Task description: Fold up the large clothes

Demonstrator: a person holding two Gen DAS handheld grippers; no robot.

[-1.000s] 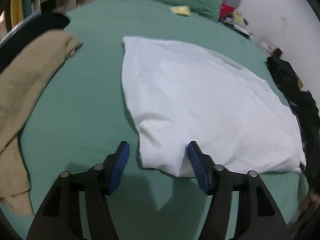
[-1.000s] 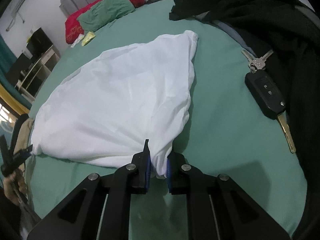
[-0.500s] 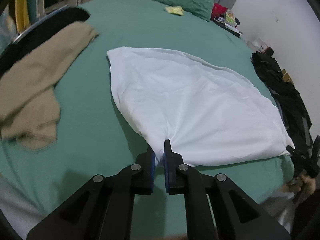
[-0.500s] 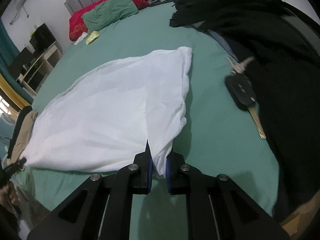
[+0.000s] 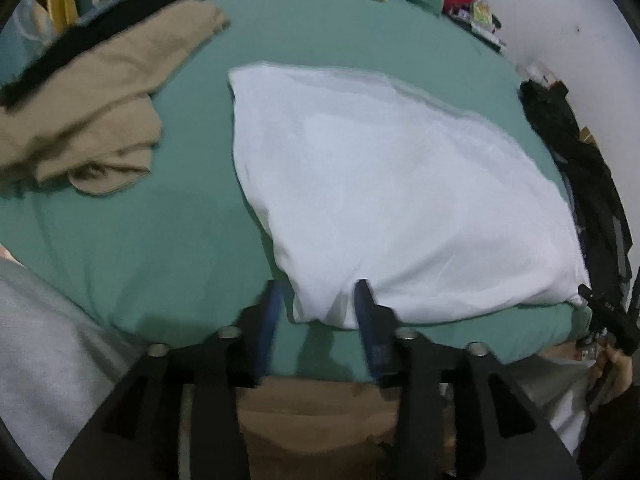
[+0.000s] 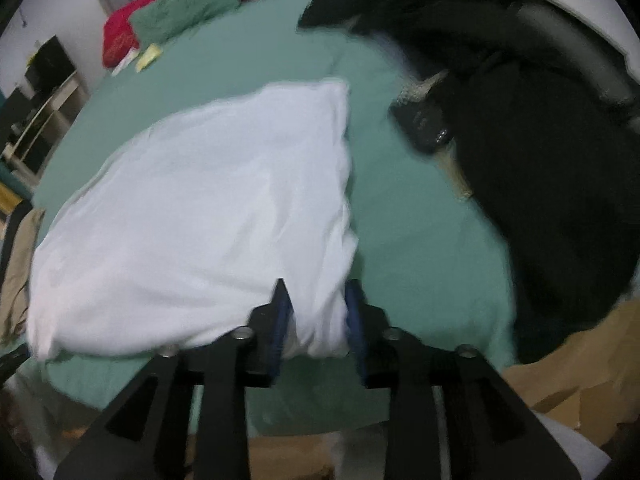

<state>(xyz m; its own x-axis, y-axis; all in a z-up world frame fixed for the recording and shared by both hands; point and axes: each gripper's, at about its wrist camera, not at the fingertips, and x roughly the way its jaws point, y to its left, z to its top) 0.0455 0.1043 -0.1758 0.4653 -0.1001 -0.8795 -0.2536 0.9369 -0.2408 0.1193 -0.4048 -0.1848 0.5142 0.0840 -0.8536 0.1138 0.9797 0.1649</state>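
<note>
A white folded cloth [image 5: 392,184] lies flat on the green bed sheet [image 5: 160,240]. In the left wrist view its near left corner sits between the blue pads [image 5: 366,312] of my left gripper [image 5: 318,306]; the jaws are opening and the left pad stands off the cloth. In the right wrist view the same cloth [image 6: 208,208] has its near right corner bunched between the pads [image 6: 282,312] of my right gripper [image 6: 318,310], whose jaws are also opening. The right gripper [image 5: 608,312] also shows at the cloth's far corner in the left wrist view.
A beige garment [image 5: 92,92] lies left of the cloth. Black clothes [image 6: 540,160] and a car key [image 6: 424,124] lie to its right. Green [image 6: 184,4] and red [image 6: 120,36] pillows are at the head. The bed's near edge and a brown box [image 5: 304,408] are below the grippers.
The left gripper closed on the cloth's corner, then both grippers drew the cloth toward the bed's near edge. Both pairs of jaws have now parted from shut.
</note>
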